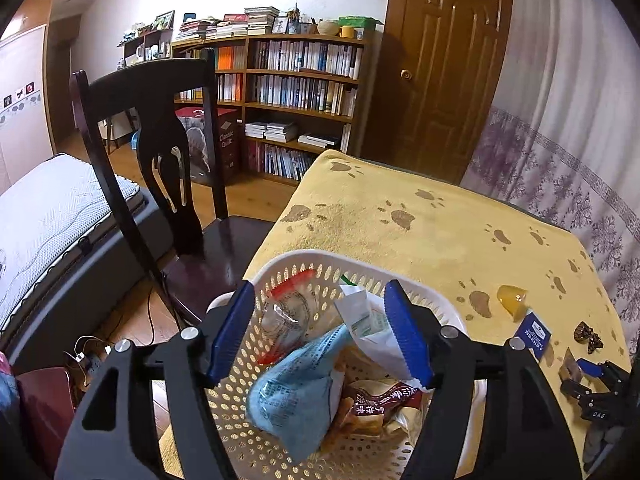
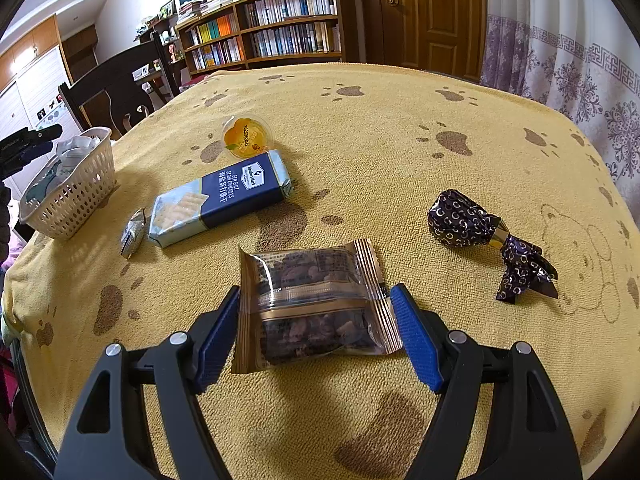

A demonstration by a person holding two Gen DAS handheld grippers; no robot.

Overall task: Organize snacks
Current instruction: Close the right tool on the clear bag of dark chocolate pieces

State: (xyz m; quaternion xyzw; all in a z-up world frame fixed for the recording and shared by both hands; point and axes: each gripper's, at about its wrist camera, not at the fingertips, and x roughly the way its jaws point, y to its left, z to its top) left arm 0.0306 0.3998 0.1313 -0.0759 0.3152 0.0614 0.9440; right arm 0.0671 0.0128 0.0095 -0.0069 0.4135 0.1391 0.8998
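Roughly half done. Basket (image 1: 400,280) at the tabletop (image 2: 400,120) edge already holds a blue bag (image 1: 288,396), a white packet (image 1: 368,328), a red-trimmed clear bag (image 1: 288,312) and a brown pack, maybe more underneath. Left claw (image 1: 320,336) hovers over the basket, apart and empty. Still outside the basket: cracker pack (image 2: 224,200), jelly cup (image 2: 246,138), small candy (image 2: 132,232), foil-wrapped sweet (image 2: 464,220), nut pouch (image 2: 312,304). Right claw (image 2: 316,332) straddles the pouch, apart.

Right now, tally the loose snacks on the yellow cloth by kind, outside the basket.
Cracker pack: 1
Jelly cup: 1
Small foil candy: 1
Clear-windowed brown packet, between the open jaws of the right gripper: 1
Purple foil-wrapped sweet: 1
Total: 5
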